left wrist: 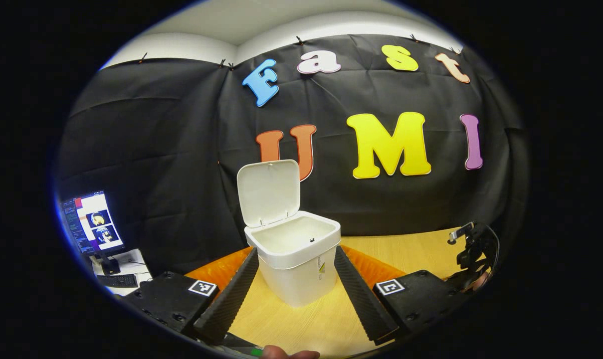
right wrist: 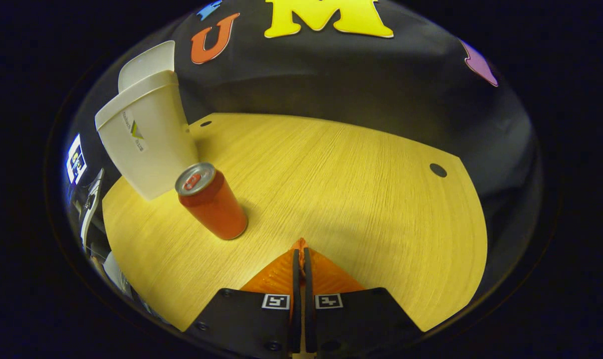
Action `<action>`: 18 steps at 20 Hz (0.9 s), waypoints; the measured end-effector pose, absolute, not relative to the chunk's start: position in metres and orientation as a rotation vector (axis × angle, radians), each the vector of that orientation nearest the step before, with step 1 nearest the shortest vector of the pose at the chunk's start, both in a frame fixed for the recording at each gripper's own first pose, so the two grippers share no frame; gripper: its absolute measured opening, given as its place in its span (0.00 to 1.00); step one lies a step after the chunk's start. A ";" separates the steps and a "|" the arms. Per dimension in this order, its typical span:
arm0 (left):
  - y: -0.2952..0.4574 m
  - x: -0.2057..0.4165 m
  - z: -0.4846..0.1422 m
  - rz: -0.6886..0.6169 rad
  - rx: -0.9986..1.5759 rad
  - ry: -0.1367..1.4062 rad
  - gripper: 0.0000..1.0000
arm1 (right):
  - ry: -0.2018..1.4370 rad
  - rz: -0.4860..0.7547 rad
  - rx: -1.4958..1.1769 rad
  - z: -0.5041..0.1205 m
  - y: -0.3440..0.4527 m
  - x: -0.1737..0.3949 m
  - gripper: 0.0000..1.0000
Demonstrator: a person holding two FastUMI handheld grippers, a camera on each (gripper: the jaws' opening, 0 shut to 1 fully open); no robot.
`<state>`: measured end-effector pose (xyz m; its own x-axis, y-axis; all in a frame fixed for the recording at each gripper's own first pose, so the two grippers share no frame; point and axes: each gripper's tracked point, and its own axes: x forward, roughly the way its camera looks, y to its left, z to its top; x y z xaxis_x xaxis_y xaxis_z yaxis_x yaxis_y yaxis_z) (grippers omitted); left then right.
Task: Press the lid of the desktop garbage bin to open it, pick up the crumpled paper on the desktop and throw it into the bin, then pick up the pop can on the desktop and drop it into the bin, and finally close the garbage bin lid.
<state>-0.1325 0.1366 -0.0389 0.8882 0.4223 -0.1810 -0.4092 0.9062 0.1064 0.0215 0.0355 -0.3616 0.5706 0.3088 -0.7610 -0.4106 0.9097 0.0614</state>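
The white desktop bin (left wrist: 294, 259) stands on the wooden table with its lid (left wrist: 269, 192) swung up and back. My left gripper (left wrist: 296, 252) is open, one finger on each side of the bin's body, close to its walls. In the right gripper view the same bin (right wrist: 146, 139) stands at the far left, and a red pop can (right wrist: 212, 203) stands upright just in front of it. My right gripper (right wrist: 300, 253) is shut with nothing between its fingers, low over the table, to the right of the can and nearer than it.
A monitor (left wrist: 92, 222) and keyboard (left wrist: 116, 280) sit on a side desk at the left. The hand-held body of the other gripper (left wrist: 473, 249) is at the far right. The wooden table (right wrist: 361, 199) has two small round holes (right wrist: 438, 170).
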 end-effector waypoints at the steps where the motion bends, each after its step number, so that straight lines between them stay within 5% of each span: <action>1: 0.137 -0.132 -0.041 0.428 0.057 0.201 1.00 | 0.854 0.440 -0.117 -0.347 0.040 0.020 0.04; 18: 0.161 -0.127 -0.041 0.471 0.015 0.155 1.00 | 0.372 0.830 0.011 -0.034 0.228 0.022 0.04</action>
